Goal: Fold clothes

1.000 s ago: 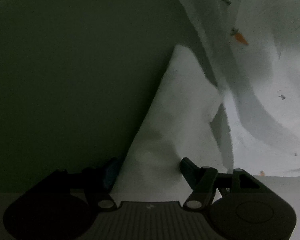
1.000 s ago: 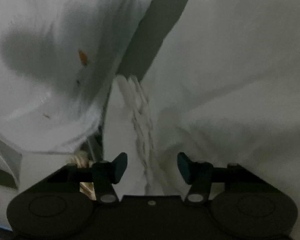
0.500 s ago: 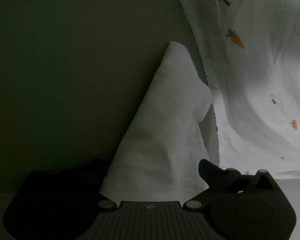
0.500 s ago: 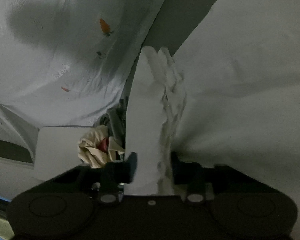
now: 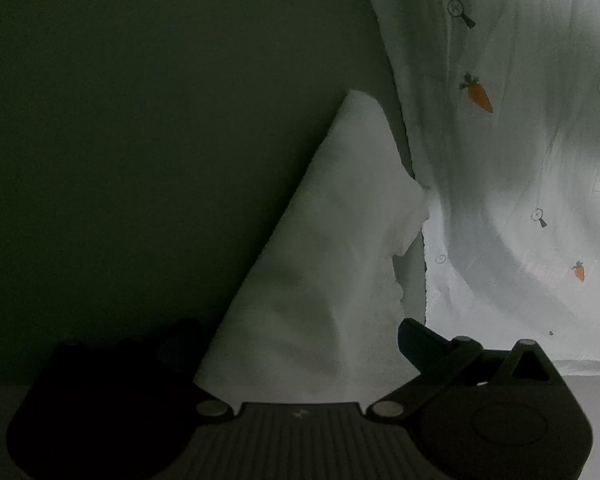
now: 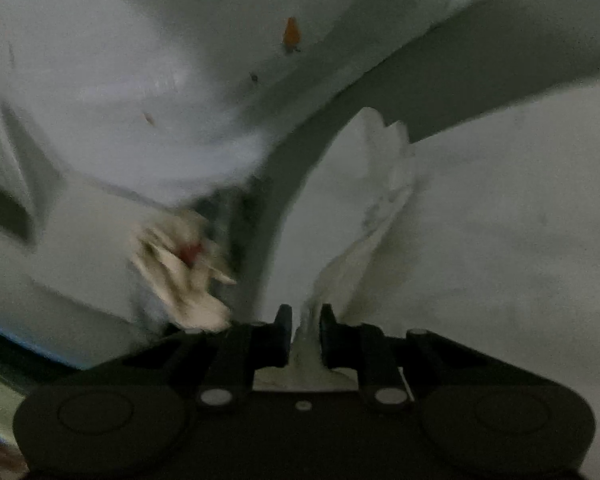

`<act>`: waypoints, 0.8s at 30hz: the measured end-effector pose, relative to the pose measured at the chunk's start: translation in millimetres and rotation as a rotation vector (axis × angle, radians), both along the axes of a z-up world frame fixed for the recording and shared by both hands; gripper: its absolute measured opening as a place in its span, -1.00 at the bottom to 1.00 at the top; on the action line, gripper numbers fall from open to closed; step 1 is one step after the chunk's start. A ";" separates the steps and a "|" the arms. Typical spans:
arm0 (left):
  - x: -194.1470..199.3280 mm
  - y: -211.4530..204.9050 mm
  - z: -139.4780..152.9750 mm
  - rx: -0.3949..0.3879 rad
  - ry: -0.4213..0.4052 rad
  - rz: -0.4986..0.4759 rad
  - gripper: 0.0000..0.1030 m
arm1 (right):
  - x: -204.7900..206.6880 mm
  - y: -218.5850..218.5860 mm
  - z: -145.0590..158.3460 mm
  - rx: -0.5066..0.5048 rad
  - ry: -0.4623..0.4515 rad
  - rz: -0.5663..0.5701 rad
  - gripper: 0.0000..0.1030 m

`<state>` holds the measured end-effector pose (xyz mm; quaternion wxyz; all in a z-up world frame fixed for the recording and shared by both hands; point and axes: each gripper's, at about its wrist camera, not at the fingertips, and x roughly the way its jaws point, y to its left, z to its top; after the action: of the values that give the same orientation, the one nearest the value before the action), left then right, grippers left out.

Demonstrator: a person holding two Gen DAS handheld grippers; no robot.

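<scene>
Since the earlier frames the right gripper (image 6: 303, 326) has been closing and now pinches a bunched edge of the white cloth (image 6: 500, 240), while the left gripper (image 5: 296, 344) stands wide open around a corner of it, beside the carrot-print fabric (image 5: 500, 160).

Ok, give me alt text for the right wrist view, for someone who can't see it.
The right gripper has just closed its fingers on a bunched edge of white cloth, which rises ahead of the camera. To the left hangs a pale carrot-print fabric, blurred, with a crumpled beige cloth below it.
</scene>
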<state>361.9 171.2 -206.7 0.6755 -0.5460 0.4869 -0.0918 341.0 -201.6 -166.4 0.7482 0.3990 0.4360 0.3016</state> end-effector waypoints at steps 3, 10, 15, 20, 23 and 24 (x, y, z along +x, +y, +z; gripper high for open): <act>-0.2 0.3 0.6 -0.010 0.000 0.002 1.00 | 13.4 4.6 -25.4 -0.132 0.144 -0.012 -0.62; 0.9 -4.2 4.2 -0.002 -0.003 0.005 1.00 | 26.8 10.2 -42.1 -0.089 0.249 -0.044 -0.33; 1.0 -5.6 8.9 0.002 0.006 0.004 1.00 | 25.9 19.7 -25.2 -0.212 0.185 -0.003 -0.62; 0.4 -11.3 15.0 0.037 -0.001 -0.004 1.00 | 7.7 25.0 6.8 -0.286 0.050 0.041 -0.70; 0.3 -14.6 18.7 0.063 -0.005 -0.015 1.00 | 9.6 23.4 2.8 -0.215 0.041 0.061 -0.69; 0.5 -15.5 19.9 0.071 -0.005 -0.021 1.00 | 11.8 21.7 -2.2 -0.182 0.053 0.065 -0.67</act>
<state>362.4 155.8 -186.8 0.6946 -0.5165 0.4939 -0.0829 352.8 -179.8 -168.6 0.7594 0.3229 0.4938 0.2741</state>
